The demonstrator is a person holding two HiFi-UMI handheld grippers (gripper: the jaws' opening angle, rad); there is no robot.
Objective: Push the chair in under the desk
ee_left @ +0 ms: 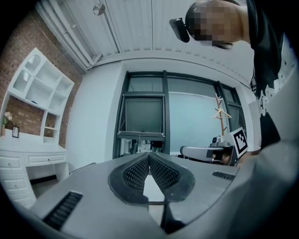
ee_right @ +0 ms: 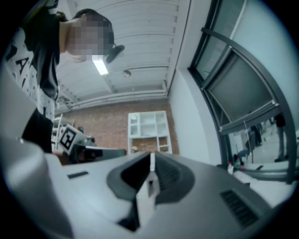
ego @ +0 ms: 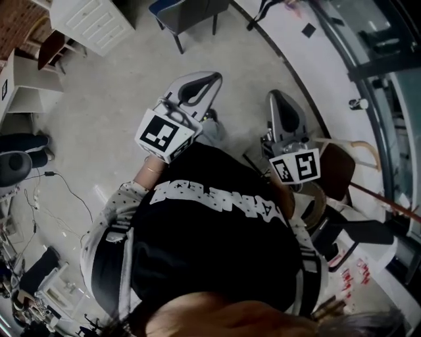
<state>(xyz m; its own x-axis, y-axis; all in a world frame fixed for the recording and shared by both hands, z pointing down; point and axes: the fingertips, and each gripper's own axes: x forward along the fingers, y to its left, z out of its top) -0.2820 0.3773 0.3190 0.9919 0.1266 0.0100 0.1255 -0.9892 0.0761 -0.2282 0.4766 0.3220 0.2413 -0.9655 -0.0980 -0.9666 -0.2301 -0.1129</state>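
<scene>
A dark chair [ego: 189, 13] stands at the top of the head view, right of a white drawer unit [ego: 92, 23]. My two grippers are held out in front of me over the bare floor, well short of that chair. The left gripper [ego: 212, 80] is shut with nothing between its fingers; its ribbed pads [ee_left: 135, 172] meet in its own view. My right gripper [ego: 276, 99] is also shut and empty. In the left gripper view a white desk [ee_left: 32, 156] with shelves above it stands at the left. The right gripper view shows a white shelf unit [ee_right: 148, 132] on a brick wall.
A brown chair [ego: 337, 170] and a white table [ego: 371, 253] sit close at my right. Cables [ego: 62, 191] and a black office chair [ego: 16, 164] lie at the left. A curved glass wall [ego: 388, 99] runs along the right. A coat stand [ee_left: 219, 114] is by the window.
</scene>
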